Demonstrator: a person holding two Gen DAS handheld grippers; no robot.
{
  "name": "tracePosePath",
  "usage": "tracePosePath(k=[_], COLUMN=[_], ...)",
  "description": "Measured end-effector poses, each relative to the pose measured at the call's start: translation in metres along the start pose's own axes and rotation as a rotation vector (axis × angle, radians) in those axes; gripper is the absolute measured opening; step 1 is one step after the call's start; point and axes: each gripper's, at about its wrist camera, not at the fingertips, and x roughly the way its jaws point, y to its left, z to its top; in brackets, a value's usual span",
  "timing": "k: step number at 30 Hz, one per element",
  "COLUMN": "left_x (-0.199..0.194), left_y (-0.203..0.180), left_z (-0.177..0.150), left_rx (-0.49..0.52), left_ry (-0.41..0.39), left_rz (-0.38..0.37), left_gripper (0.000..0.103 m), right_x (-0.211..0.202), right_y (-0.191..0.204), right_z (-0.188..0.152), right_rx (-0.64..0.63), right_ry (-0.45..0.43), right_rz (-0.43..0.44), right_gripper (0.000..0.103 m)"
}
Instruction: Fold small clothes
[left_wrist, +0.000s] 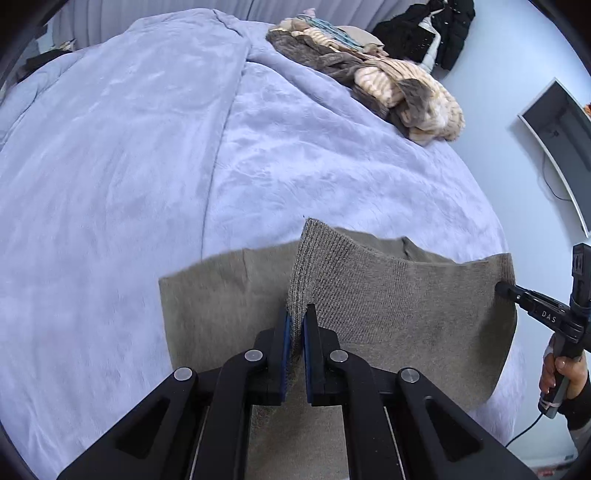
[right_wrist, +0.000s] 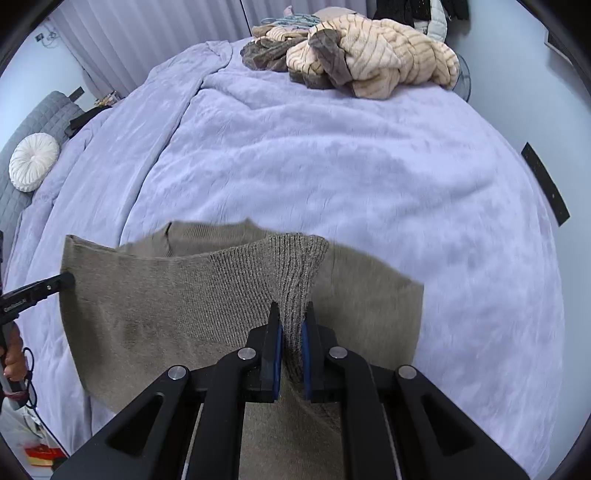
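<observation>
A taupe knitted garment is stretched between both grippers just above the lilac bed cover. My left gripper is shut on a ribbed edge of it, the fabric bunched between the blue pads. My right gripper is shut on the opposite ribbed edge of the knitted garment. Each view shows the other gripper at the garment's far side: the right gripper in the left wrist view, the left gripper in the right wrist view. The lower part of the garment is hidden behind the gripper bodies.
A heap of cream-striped and grey-brown clothes lies at the far end of the bed cover. Dark clothing hangs on the wall beyond. A round white cushion rests on a grey seat at the left. A person's hand holds the right gripper's handle.
</observation>
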Motion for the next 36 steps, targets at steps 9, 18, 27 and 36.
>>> tracePosePath(k=[9, 18, 27, 36], left_x=[0.074, 0.094, 0.055, 0.009], left_y=[0.011, 0.018, 0.045, 0.029], left_z=[0.007, 0.003, -0.006, -0.061], left_rx=[-0.007, 0.000, -0.061, -0.075], left_ry=[0.062, 0.079, 0.038, 0.060], left_rz=[0.103, 0.189, 0.301, 0.202], left_gripper=[0.007, 0.026, 0.061, 0.061], right_x=[0.079, 0.111, 0.088, 0.029], right_y=[-0.011, -0.026, -0.067, -0.054], right_z=[0.022, 0.016, 0.011, -0.039], right_rx=[0.022, 0.074, 0.239, 0.301], right_ry=[0.085, 0.119, 0.100, 0.085], right_rz=[-0.020, -0.025, -0.140, 0.028], right_gripper=[0.010, 0.012, 0.027, 0.030])
